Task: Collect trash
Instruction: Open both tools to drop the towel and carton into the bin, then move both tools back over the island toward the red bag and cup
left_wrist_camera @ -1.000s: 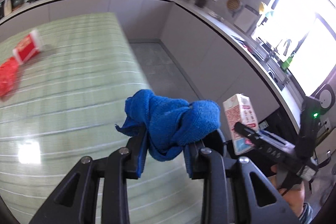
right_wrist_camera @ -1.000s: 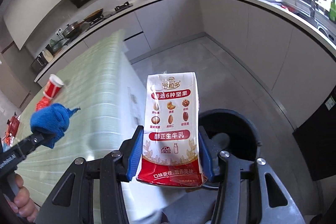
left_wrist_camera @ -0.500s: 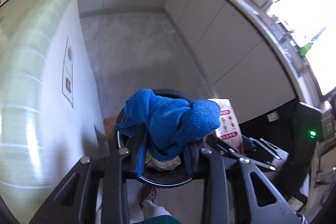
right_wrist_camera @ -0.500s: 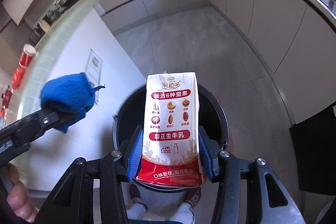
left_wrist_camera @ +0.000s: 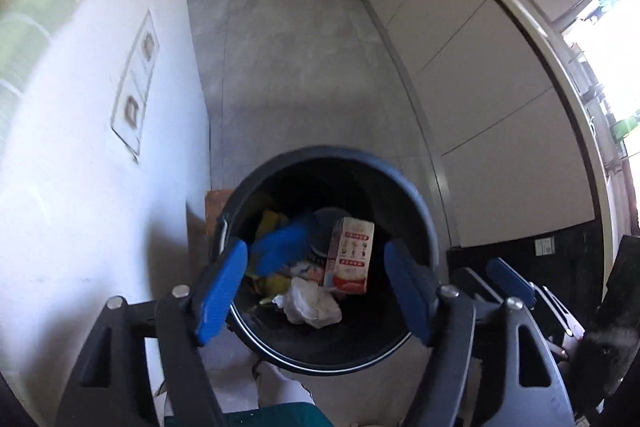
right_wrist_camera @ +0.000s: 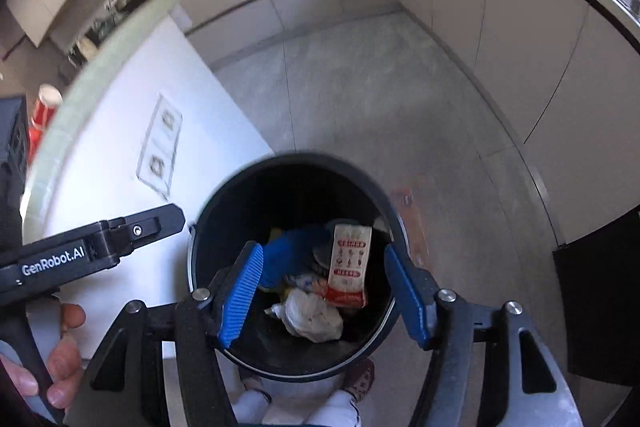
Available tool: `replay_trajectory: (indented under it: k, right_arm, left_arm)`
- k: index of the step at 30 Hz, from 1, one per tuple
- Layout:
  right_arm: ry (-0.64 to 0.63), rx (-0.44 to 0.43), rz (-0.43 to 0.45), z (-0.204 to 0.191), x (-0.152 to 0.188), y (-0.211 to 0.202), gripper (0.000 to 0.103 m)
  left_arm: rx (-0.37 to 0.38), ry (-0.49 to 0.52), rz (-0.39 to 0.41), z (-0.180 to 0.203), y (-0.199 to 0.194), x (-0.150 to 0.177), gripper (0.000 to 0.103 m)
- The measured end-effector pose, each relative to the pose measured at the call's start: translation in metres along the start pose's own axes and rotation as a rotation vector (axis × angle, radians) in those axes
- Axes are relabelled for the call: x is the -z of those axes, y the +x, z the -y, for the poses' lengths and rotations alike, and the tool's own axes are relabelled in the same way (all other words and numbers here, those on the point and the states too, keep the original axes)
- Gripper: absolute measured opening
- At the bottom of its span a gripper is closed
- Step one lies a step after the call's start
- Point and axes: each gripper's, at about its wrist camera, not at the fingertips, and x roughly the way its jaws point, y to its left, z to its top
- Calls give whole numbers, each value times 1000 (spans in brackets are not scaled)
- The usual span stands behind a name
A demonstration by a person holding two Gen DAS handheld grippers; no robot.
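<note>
A black round trash bin [left_wrist_camera: 416, 203] [right_wrist_camera: 208, 215] stands on the floor below both grippers. Inside it lie the blue cloth [left_wrist_camera: 280, 251] [right_wrist_camera: 288, 255], the red and white milk carton [left_wrist_camera: 350, 255] [right_wrist_camera: 348, 263] and a crumpled white tissue [left_wrist_camera: 312, 303] [right_wrist_camera: 312, 315], with some yellow scraps. My left gripper [left_wrist_camera: 316, 287] is open and empty above the bin's near rim. My right gripper [right_wrist_camera: 324, 287] is open and empty above the bin too. The left gripper's body also shows in the right wrist view [right_wrist_camera: 88, 251], held by a hand at the left.
The white side of the kitchen island [left_wrist_camera: 80, 187] [right_wrist_camera: 120, 155] with two sockets stands left of the bin. Grey floor [left_wrist_camera: 288, 67] runs ahead to white cabinets [left_wrist_camera: 480, 75]. A red cup [right_wrist_camera: 46, 107] stands on the island top. The person's feet show under the bin.
Both grippers have opened over the bin. The blue cloth left the left gripper and the milk carton left the right gripper; both now lie in the bin.
</note>
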Motion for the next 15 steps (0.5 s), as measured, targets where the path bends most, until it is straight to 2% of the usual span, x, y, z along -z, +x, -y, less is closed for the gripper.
replay_trajectory:
  k: [9, 15]
  right_arm:
    - [67, -3, 95, -7, -9, -50, 65]
    - [66, -8, 174, -47, -19, -93, 65]
  left_arm:
    - [78, 36, 65, 12, -67, 1, 73]
    - [118, 76, 135, -6, -129, 2, 73]
